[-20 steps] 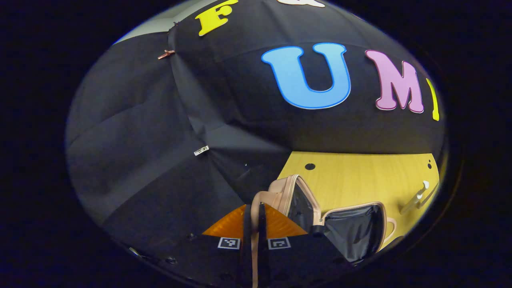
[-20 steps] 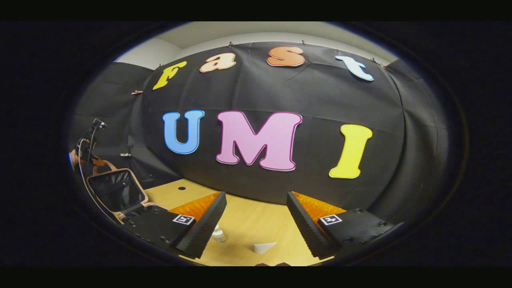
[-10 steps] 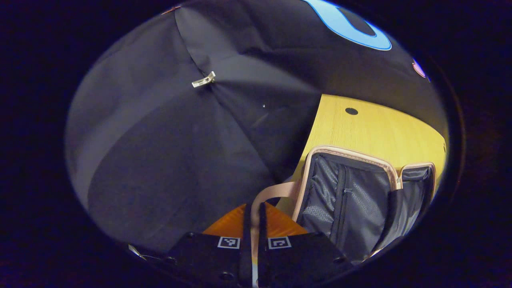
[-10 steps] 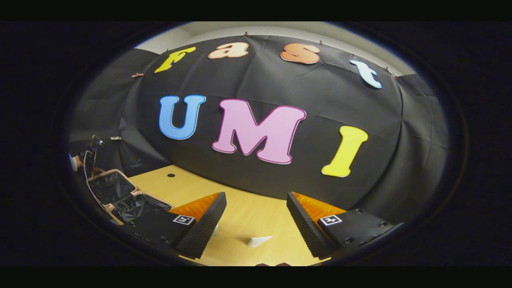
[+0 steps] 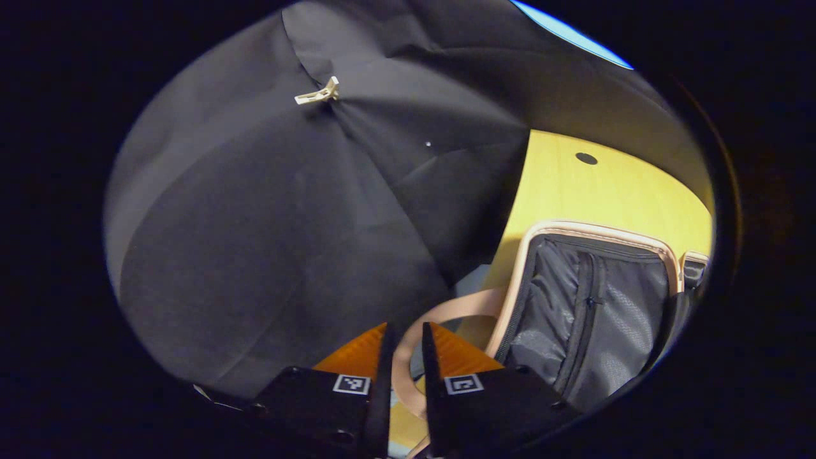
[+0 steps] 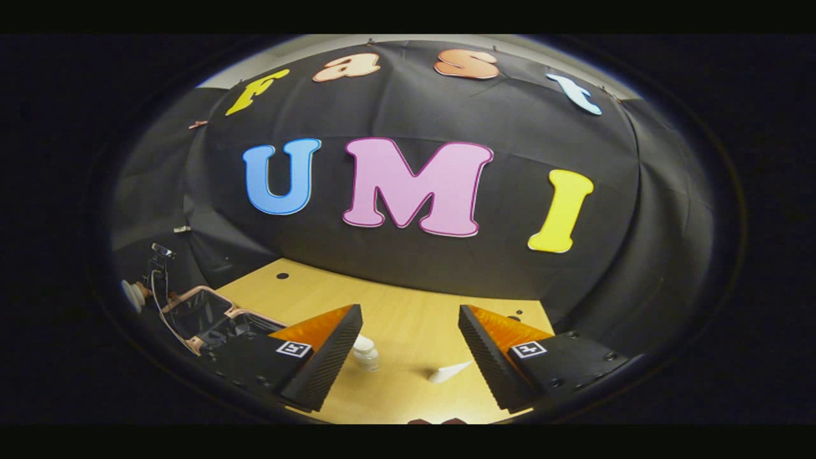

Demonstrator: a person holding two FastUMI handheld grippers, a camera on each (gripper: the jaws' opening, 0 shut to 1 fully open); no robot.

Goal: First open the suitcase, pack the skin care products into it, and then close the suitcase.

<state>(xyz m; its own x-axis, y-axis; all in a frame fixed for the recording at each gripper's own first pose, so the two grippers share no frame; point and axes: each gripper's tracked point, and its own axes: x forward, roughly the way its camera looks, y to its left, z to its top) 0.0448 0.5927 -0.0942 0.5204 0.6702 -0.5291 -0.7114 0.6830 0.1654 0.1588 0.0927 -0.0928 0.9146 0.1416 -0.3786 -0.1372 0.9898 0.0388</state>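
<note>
- Straddling the pink handle strap [image 5: 440,309] of the suitcase [image 5: 593,306], the left gripper [image 5: 403,357] has its jaws narrowly parted, the strap looping through the gap; whether either finger touches it, I cannot tell.
- Right gripper [image 6: 408,347] hovers above the table [image 6: 408,306] with jaws wide and nothing between them.
- Ahead of the right jaws lie 2 skin care items on the yellow wood: a small white bottle [image 6: 366,352] just beside the left-hand finger and a white tube [image 6: 449,372] nearer the right-hand finger.
- Black cloth wall [image 5: 268,217] hangs beyond the left jaws, with a pale clip [image 5: 317,95] pinned to it.
- Suitcase lies open right of the left jaws, its grey lining and inner zip showing, pink trim around the rim.
- In the right gripper view the suitcase [image 6: 204,312] sits far left of the jaws.
</note>
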